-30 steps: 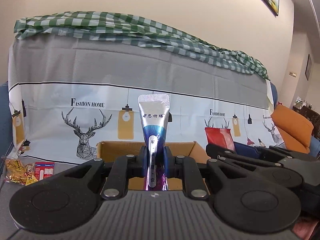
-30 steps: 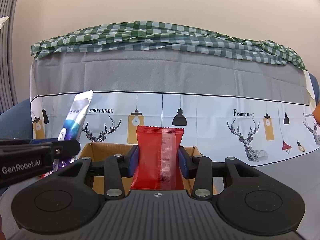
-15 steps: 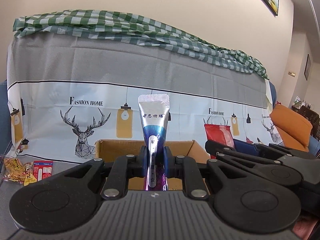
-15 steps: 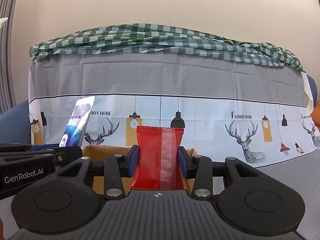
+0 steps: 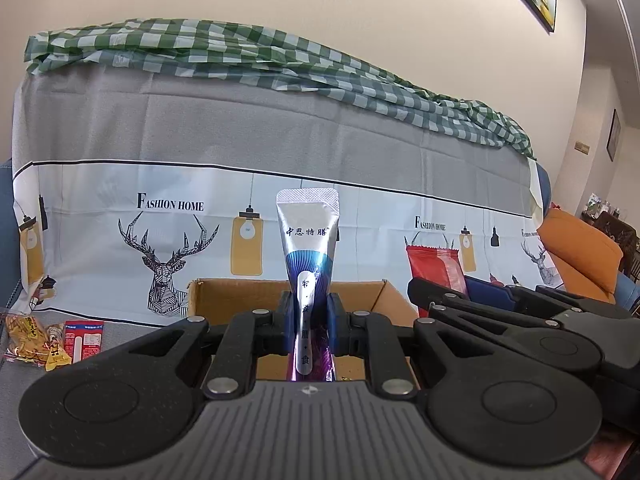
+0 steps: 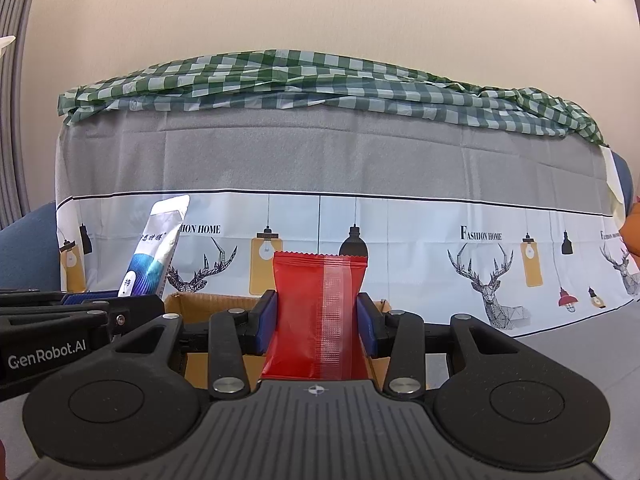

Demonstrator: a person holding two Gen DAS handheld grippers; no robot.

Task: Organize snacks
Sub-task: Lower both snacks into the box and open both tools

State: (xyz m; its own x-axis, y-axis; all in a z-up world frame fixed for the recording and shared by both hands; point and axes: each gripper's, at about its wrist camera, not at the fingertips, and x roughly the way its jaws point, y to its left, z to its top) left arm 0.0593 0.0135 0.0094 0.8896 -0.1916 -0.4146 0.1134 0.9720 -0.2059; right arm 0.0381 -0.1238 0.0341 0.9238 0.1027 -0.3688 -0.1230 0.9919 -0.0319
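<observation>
Nearest in the left wrist view, the left gripper (image 5: pixel 307 322) has its jaws clamped on a narrow silver, blue and purple foil sachet (image 5: pixel 309 254). The sachet stands upright, its long axis vertical, its crimped silver end on top and its purple end dropping below the jaws over an open brown cardboard box (image 5: pixel 240 294). In the right wrist view, the right gripper (image 6: pixel 316 322) has its jaws clamped on the sides of a wider red plastic snack packet (image 6: pixel 308 312), also upright, with its serrated edge on top and a clear seam strip running down its face. The same box (image 6: pixel 208 305) lies just beyond and below that packet.

Each view catches the other tool from the side: the left view shows the right gripper (image 5: pixel 440 292) and the red packet (image 5: pixel 436 264) to its right, and the right view shows the silver sachet (image 6: pixel 154 246) leaning at its left.

Only the left view shows loose snack packets (image 5: pixel 52 338), yellow and red, lying on the grey cloth-covered surface at far left, and an orange cushion (image 5: pixel 580 256) at far right.

Behind the box hangs a grey and white deer-print cloth (image 5: pixel 280 140), with a green checked cloth (image 6: pixel 320 84) bunched along its top, against a cream wall (image 6: pixel 320 8).
</observation>
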